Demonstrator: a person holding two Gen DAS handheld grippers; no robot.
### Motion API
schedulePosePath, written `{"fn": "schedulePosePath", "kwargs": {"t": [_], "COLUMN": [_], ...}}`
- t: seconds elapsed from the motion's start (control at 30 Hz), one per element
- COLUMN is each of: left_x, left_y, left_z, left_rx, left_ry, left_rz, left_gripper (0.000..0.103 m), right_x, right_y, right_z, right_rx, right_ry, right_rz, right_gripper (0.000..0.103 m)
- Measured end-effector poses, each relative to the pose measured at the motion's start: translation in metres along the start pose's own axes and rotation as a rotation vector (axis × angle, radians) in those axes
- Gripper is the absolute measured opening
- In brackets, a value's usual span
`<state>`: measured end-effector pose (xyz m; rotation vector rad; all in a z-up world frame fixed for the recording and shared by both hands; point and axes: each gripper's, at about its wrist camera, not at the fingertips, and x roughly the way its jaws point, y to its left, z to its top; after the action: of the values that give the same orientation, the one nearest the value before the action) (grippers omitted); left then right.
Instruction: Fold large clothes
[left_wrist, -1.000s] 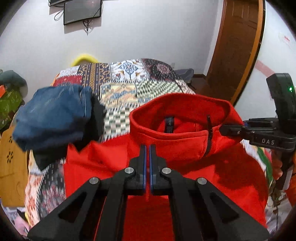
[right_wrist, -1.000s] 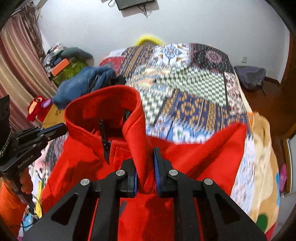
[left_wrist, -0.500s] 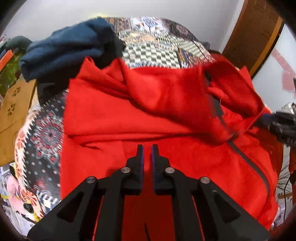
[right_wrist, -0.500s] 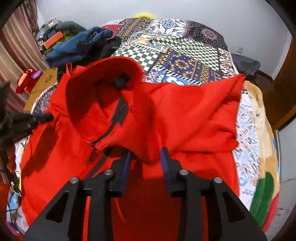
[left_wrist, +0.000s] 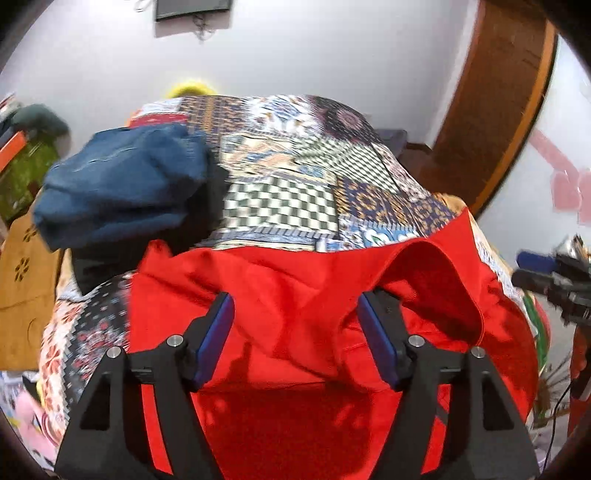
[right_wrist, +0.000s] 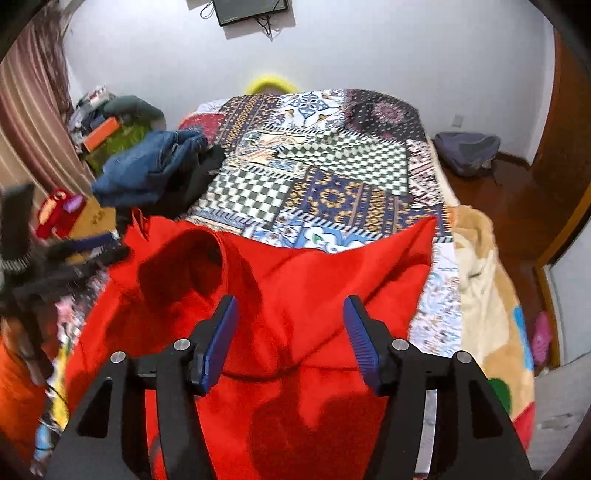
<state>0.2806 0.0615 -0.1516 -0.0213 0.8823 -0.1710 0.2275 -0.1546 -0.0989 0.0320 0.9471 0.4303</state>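
A red fleece jacket (left_wrist: 288, 295) lies on the patchwork bedspread (left_wrist: 295, 192) at the near end of the bed, its collar part folded down over the body. It also shows in the right wrist view (right_wrist: 295, 280). My left gripper (left_wrist: 295, 325) is open and empty just above the fold. My right gripper (right_wrist: 290, 332) is open and empty above the jacket's middle. The right gripper shows at the right edge of the left wrist view (left_wrist: 546, 273); the left one appears blurred at the left of the right wrist view (right_wrist: 74, 254).
A heap of blue denim and dark clothes (left_wrist: 125, 192) lies on the bed's left side, also in the right wrist view (right_wrist: 155, 170). A cream plush blanket (right_wrist: 480, 280) hangs off the right side. A brown door (left_wrist: 495, 110) stands at right, clutter (right_wrist: 107, 125) at left.
Both grippers held the jacket's collar part up, laid it down over the body, then opened and let go. Both now point more toward the far wall.
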Motion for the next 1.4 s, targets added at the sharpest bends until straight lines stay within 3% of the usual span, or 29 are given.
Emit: {"fn": "schedulePosePath", "kwargs": {"t": [0.1,0.2,0.3,0.57,0.67,0.77,1.07,1.23,1.4], "left_x": [0.021,0.037,0.046,0.033,0.036,0.039,0.000,-0.028,-0.037], "left_y": [-0.018,-0.030,-0.026,0.036,0.053,0.050,0.025,0.038,0.065], "left_z": [-0.006,-0.014,-0.020,-0.054,-0.083,-0.105,-0.097,-0.078,-0.049], "left_rx": [0.070,0.138,0.152,-0.023,-0.089,-0.113,-0.012,-0.047,-0.107], "left_ry": [0.041,0.042,0.040,0.080,0.145,0.191,0.137,0.057,-0.016], "left_rz": [0.009,0.084,0.144,0.211,0.159,0.115,0.113,0.088,0.149], "left_gripper": [0.068,0.068,0.055,0.054,0.056,0.060,0.061,0.064,0.069], "right_x": [0.014,0.030,0.047,0.072,0.069,0.062,0.035,0.016,0.006], "right_y": [0.005,0.017,0.029,0.014,0.006,0.011,0.017,0.007,-0.014], "right_z": [0.002,-0.004,-0.015,-0.041,-0.047,-0.051,-0.045,-0.034,-0.015], "right_rx": [0.025,0.027,0.003,-0.016,0.007,-0.021,-0.082,-0.058,-0.003], "right_ry": [0.024,0.059,0.109,0.205,0.209,0.212,0.172,0.107,0.035], "right_rz": [0.050,0.108,0.131,0.044,0.068,0.028,0.014,-0.005,-0.034], "right_gripper": [0.055,0.055,0.055,0.055,0.055,0.055,0.055,0.055,0.056]}}
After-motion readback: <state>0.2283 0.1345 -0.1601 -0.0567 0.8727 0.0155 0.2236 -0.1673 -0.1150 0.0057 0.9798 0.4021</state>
